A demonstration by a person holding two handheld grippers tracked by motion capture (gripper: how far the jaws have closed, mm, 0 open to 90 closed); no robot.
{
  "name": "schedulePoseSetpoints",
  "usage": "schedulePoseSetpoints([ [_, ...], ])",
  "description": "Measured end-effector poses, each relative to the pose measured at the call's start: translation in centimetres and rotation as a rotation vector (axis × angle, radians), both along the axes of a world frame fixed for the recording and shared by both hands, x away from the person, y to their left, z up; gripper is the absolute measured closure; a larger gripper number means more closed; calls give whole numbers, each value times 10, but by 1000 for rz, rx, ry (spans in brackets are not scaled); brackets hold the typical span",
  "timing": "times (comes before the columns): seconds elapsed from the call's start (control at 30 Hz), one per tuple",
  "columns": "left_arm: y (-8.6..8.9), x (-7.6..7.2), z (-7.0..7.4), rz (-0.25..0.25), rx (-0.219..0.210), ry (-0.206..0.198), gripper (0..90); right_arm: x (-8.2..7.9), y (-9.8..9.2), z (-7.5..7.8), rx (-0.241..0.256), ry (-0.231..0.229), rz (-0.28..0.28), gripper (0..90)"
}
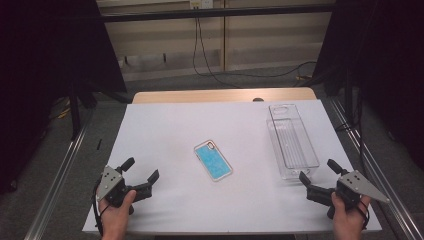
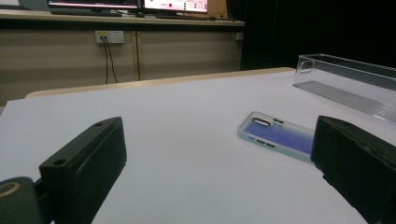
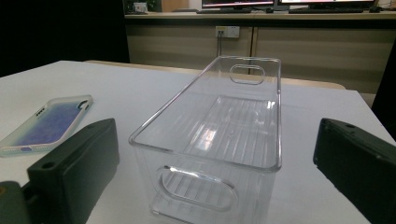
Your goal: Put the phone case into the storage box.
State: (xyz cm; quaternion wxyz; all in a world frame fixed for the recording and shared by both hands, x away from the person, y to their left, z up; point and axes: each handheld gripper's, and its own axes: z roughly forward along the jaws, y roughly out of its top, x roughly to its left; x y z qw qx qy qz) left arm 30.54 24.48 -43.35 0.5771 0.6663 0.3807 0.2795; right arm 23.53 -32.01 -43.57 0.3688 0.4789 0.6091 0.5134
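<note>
Resting near the front edge of the white table [image 1: 165, 125], your two grippers are both waiting with their jaws spread wide and nothing between them. You are holding the left gripper [image 1: 140, 177] at the near left corner, and the right gripper [image 1: 317, 177] at the near right, just in front of the clear, long rectangular plastic bin [image 1: 292, 142].

Lying flat near the middle of the table, between the grippers and well apart from the bin, is the blue phone case with a translucent pale rim [image 1: 213, 160]. In the left gripper view the phone case [image 2: 280, 137] is sitting ahead and to the right of the jaws; in the right gripper view it [image 3: 44, 123] is off to the left, while the bin [image 3: 219, 135] is standing open-topped straight ahead, upright and empty.

You are likely dealing with a light, thin and somewhat flexible case that hugs the table, so it may be hard to get a jaw under. Consider pinching it across its narrow width at the raised rim, near the middle of its length, since the smooth back looks slippery. The bin looks stiff, light and glossy; its walls or the cut-out handle at the near end [image 3: 196, 189] are offering the surest hold.
</note>
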Motion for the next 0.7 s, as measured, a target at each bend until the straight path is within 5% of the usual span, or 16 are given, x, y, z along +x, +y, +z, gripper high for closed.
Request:
schedulePoseSetpoints([
  [0.7,-6,2,2,1,-12,5,29,1,0,-3,25,-15,-12,1],
])
